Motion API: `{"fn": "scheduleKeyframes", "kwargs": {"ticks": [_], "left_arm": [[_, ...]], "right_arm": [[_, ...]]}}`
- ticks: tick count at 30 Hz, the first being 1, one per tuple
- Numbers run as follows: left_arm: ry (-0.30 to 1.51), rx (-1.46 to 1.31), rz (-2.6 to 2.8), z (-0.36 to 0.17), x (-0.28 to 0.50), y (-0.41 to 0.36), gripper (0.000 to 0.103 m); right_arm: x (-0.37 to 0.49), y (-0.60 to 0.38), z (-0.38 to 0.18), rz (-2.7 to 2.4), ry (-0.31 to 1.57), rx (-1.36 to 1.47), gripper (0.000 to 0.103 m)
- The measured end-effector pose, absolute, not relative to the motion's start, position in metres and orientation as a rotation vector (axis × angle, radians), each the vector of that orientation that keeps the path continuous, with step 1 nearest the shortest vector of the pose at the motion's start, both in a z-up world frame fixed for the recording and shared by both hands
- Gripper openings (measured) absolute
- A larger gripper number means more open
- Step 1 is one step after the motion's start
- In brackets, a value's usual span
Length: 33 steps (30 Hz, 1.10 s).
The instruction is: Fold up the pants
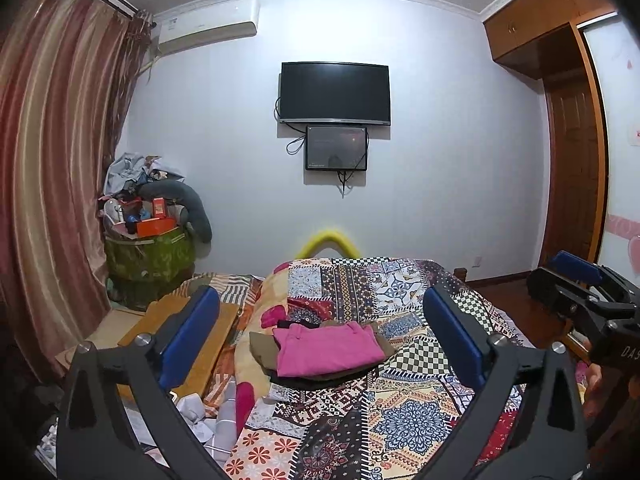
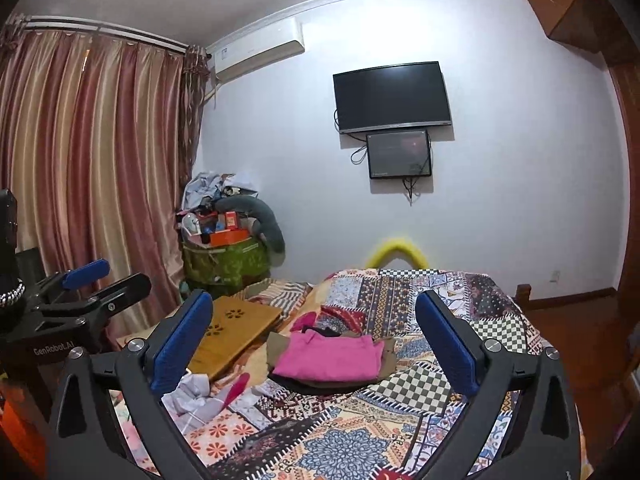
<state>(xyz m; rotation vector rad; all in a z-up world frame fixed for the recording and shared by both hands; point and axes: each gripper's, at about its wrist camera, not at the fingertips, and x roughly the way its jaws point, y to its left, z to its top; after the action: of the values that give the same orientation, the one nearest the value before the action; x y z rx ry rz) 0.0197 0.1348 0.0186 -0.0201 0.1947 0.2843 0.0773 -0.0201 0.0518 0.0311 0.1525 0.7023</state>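
Note:
A folded pink garment (image 1: 328, 350) lies on top of a small stack of folded olive and dark clothes (image 1: 262, 350) on the patchwork bedspread (image 1: 400, 420). The same pink piece (image 2: 330, 356) shows in the right wrist view. My left gripper (image 1: 320, 338) is open and empty, held above the bed, short of the stack. My right gripper (image 2: 314, 340) is open and empty too, at a like height. Each gripper shows at the edge of the other's view: the right one (image 1: 576, 280) and the left one (image 2: 96, 280).
A wooden lap tray (image 2: 236, 328) lies on the bed's left side, with crumpled white cloth (image 2: 192, 394) near it. A green bin piled with clutter (image 2: 224, 248) stands by the curtain (image 2: 92, 168). A TV (image 2: 394, 96) hangs on the far wall.

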Motion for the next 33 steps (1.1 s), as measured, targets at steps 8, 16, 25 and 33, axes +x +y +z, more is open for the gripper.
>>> {"fn": "scheduleKeyframes", "kwargs": {"ticks": [8, 16, 25, 33], "left_arm": [[0.200, -0.014, 0.281, 0.0150, 0.0232, 0.1324, 0.103], [0.204, -0.006, 0.277, 0.0119, 0.0247, 0.1337, 0.103], [0.207, 0.003, 0.267, 0.0113, 0.0272, 0.1337, 0.103], [0.210, 0.004, 0.260, 0.0100, 0.0262, 0.1349, 0.103]], "right_arm": [[0.0725, -0.0195, 0.0492, 0.693, 0.156, 0.024, 0.101], [0.0733, -0.0214, 0.0490, 0.687, 0.172, 0.030, 0.101], [0.0725, -0.0244, 0.0493, 0.679, 0.178, 0.040, 0.102], [0.0735, -0.0253, 0.0487, 0.668, 0.190, 0.044, 0.102]]}}
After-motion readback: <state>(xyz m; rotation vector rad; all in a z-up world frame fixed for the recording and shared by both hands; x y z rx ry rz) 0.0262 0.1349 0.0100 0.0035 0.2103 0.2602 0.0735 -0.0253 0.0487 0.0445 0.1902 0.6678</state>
